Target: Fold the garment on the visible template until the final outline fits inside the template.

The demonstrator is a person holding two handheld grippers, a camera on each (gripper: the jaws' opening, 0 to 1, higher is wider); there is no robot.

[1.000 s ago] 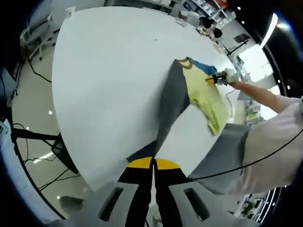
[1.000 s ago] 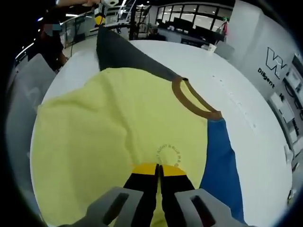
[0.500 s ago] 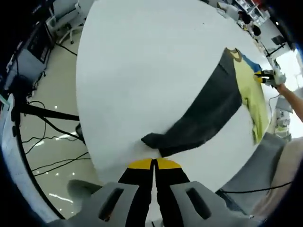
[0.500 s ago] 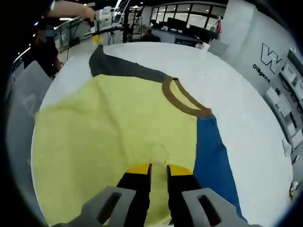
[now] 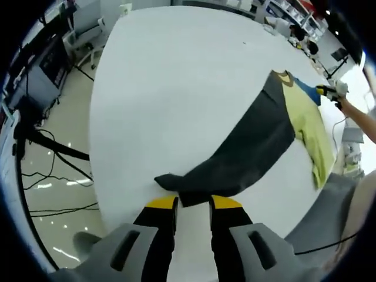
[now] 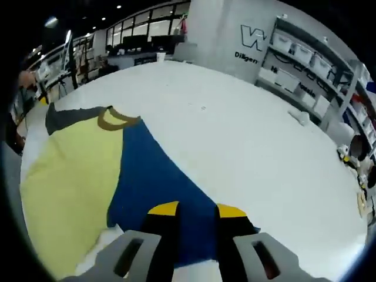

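Note:
A T-shirt lies spread on the white table (image 5: 176, 88). Its dark grey sleeve (image 5: 247, 147) stretches toward my left gripper (image 5: 194, 204). That gripper is open, and the sleeve's end lies flat just ahead of its yellow tips. Beyond are the yellow body (image 5: 308, 126), the brown collar (image 5: 284, 76) and a blue part (image 5: 305, 91). A hand holds the right gripper (image 5: 326, 89) there. In the right gripper view my right gripper (image 6: 197, 210) is open over the blue sleeve (image 6: 153, 176). The yellow body (image 6: 70, 170), brown collar (image 6: 117, 117) and grey sleeve (image 6: 64, 116) lie to its left.
The table's rounded edge drops to a glossy floor with cables (image 5: 53, 176) and a stand on the left. Shelves with boxes (image 6: 305, 53) and a lettered wall (image 6: 258, 44) stand behind the table. Small items (image 6: 299, 117) lie on the table's right side.
My left gripper has opened and let the grey sleeve drop flat on the table. My right gripper has opened and shifted from the yellow body to the blue sleeve.

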